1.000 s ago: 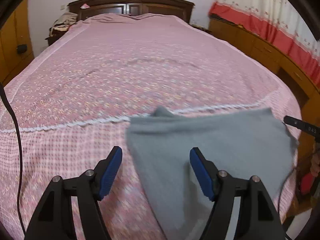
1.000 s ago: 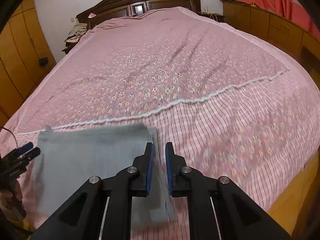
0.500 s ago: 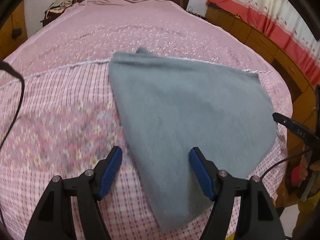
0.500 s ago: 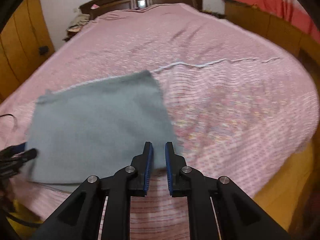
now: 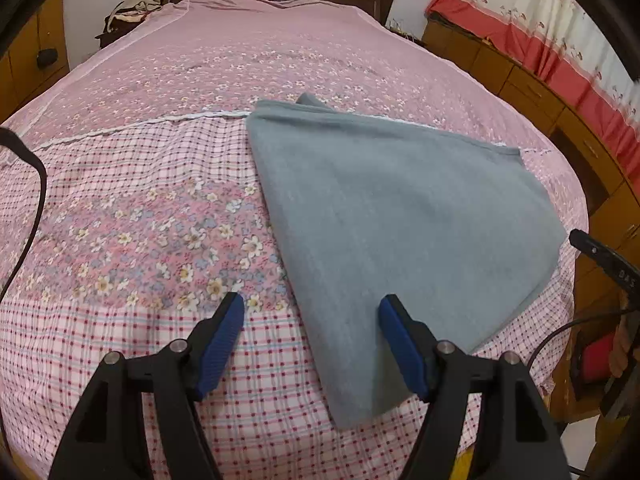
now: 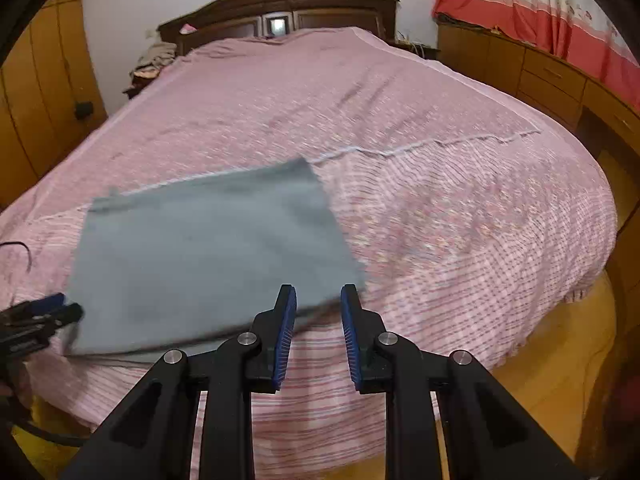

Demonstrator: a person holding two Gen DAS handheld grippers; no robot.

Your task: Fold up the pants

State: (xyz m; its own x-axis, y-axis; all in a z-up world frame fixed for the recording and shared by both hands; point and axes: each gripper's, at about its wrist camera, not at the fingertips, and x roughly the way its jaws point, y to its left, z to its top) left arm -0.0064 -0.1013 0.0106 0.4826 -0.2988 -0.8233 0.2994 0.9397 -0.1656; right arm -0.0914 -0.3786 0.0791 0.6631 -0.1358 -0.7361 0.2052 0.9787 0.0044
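The grey pants (image 5: 400,216) lie folded into a flat rectangle on the pink bed cover (image 5: 140,208), near the bed's front edge. My left gripper (image 5: 312,312) hovers open over their near left corner; the cloth passes under the right fingertip (image 5: 390,314) without being pinched. In the right wrist view the pants (image 6: 208,256) spread out to the left. My right gripper (image 6: 319,300) is at their near right corner. Its jaws are opening, and the cloth edge shows in the gap behind them, free of the pads. Each gripper shows at the rim of the other's view.
The bed runs back to a dark wooden headboard (image 6: 280,4). Wooden cabinets (image 5: 540,92) under a red and white curtain (image 5: 560,40) line the right side. A wardrobe (image 6: 40,92) stands at left. A black cable (image 5: 36,200) crosses the left of the bed. Clothes (image 6: 154,62) are piled by the headboard.
The pants went from draped and moving to lying flat on the bed. My right jaws, shut on the cloth edge before, have parted. Both grippers drew back toward the bed's front edge.
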